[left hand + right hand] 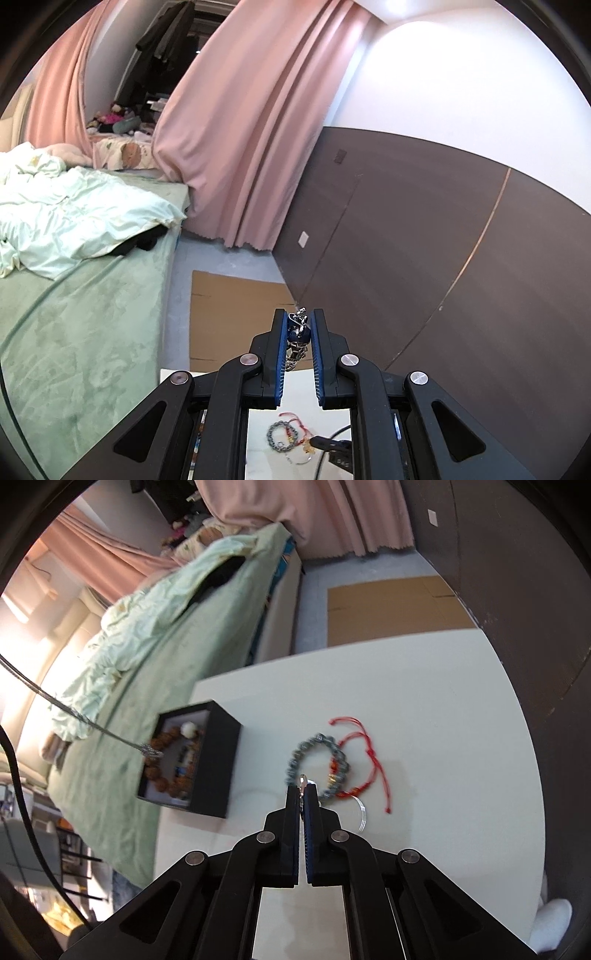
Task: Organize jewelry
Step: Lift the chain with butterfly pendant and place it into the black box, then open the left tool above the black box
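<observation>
We have brown wooden beads already coiled in the matte black square box [212, 760]; our left gripper [300, 328] pinches a silver chain with a glossy blue pendant [298, 334]. Our right gripper [303, 788] is clamped on a thin silver piece [303, 780]; right of the box, a grey-green beaded bracelet [295, 760] and red knotted cord [373, 760] wait on the smooth white tabletop [424, 686].
</observation>
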Motion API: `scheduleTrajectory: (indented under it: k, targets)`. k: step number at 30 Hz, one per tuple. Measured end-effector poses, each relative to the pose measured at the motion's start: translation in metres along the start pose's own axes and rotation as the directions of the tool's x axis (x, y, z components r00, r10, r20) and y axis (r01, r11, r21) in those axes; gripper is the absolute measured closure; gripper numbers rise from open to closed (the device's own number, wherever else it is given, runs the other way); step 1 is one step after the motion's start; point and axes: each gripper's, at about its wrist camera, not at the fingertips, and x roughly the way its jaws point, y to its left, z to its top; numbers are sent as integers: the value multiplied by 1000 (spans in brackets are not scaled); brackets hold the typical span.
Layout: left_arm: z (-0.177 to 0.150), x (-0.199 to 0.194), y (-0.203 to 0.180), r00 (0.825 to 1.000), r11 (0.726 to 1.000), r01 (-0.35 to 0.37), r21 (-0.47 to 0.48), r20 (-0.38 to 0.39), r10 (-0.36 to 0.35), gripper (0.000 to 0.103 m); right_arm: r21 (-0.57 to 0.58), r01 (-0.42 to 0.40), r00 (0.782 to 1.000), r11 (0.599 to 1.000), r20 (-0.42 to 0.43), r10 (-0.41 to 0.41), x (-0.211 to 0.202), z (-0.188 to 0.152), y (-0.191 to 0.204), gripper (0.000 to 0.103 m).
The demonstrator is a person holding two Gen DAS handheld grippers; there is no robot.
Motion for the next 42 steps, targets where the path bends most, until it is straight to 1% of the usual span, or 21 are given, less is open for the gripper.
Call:
scheduleTrajectory:
  k: [6, 9, 11, 13, 14, 15, 17, 19, 23, 26, 28, 30, 32, 34, 35, 36, 38, 39, 42]
  targets:
    - [-10, 19, 24, 998, 999, -43, -33, -50, 41, 90, -24, -65, 996, 998, 53, 66, -10, 4, 27, 99]
    - [-21, 39, 37, 991, 996, -58, -65, -120, 50, 90, -30, -88, 994, 996, 68, 90, -9, 6, 39, 99]
    - [-30, 53, 47, 980, 992, -87, -91, -186, 69, 87, -37, -106, 991, 994, 74, 108, -8, 8, 47, 99]
    - [-40, 64, 57, 968, 987, -99, -128, -244, 65, 69, -40, -119, 989, 992, 79, 121, -6, 9, 53, 99]
    - [-45, 70, 64, 961, 983, -102, -153, -270, 58, 49, -38, -127, 988, 991, 80, 130, -5, 10, 56, 99]
    - [-49, 72, 67, 959, 981, -105, -164, -276, 56, 33, -36, -138, 987, 990, 81, 140, -3, 11, 58, 100]
    - [-53, 71, 72, 962, 979, -123, -161, -264, 78, 26, -32, -151, 985, 988, 83, 153, 0, 13, 62, 99]
    - [-56, 70, 77, 959, 977, -142, -162, -266, 95, 26, -29, -166, 982, 986, 82, 168, 4, 14, 67, 99]
    - [-62, 67, 93, 958, 967, -146, -209, -275, 85, 26, -31, -192, 977, 981, 83, 194, 10, 16, 76, 99]
    - [-63, 68, 101, 955, 964, -170, -207, -278, 109, 26, -31, -213, 973, 976, 79, 215, 15, 17, 82, 99]
    - [-63, 67, 106, 956, 960, -172, -219, -274, 108, 26, -37, -225, 971, 974, 72, 227, 20, 16, 88, 99]
    - [-65, 66, 110, 955, 958, -174, -227, -275, 109, 26, -49, -245, 968, 968, 52, 247, 28, 17, 96, 99]
    - [-66, 67, 112, 953, 959, -177, -222, -282, 110, 26, -39, -248, 968, 968, 23, 249, 36, 16, 98, 98]
    - [-69, 68, 113, 951, 961, -176, -215, -289, 110, 26, -11, -251, 968, 968, -18, 250, 44, 16, 94, 77]
    - [-70, 68, 113, 951, 962, -172, -211, -290, 107, 26, 7, -244, 970, 970, -13, 244, 44, 15, 89, 51]
    - [-70, 67, 111, 952, 964, -167, -208, -288, 102, 26, 20, -228, 974, 973, 6, 228, 41, 14, 84, 40]
    - [-74, 68, 110, 952, 968, -154, -198, -292, 92, 26, 42, -211, 977, 976, 19, 211, 35, 14, 74, 39]
    - [-75, 70, 109, 951, 969, -152, -193, -297, 90, 26, 59, -216, 976, 975, 25, 214, 31, 15, 68, 39]
    - [-83, 75, 107, 943, 974, -146, -175, -322, 84, 26, 91, -197, 980, 976, 48, 193, 19, 14, 50, 39]
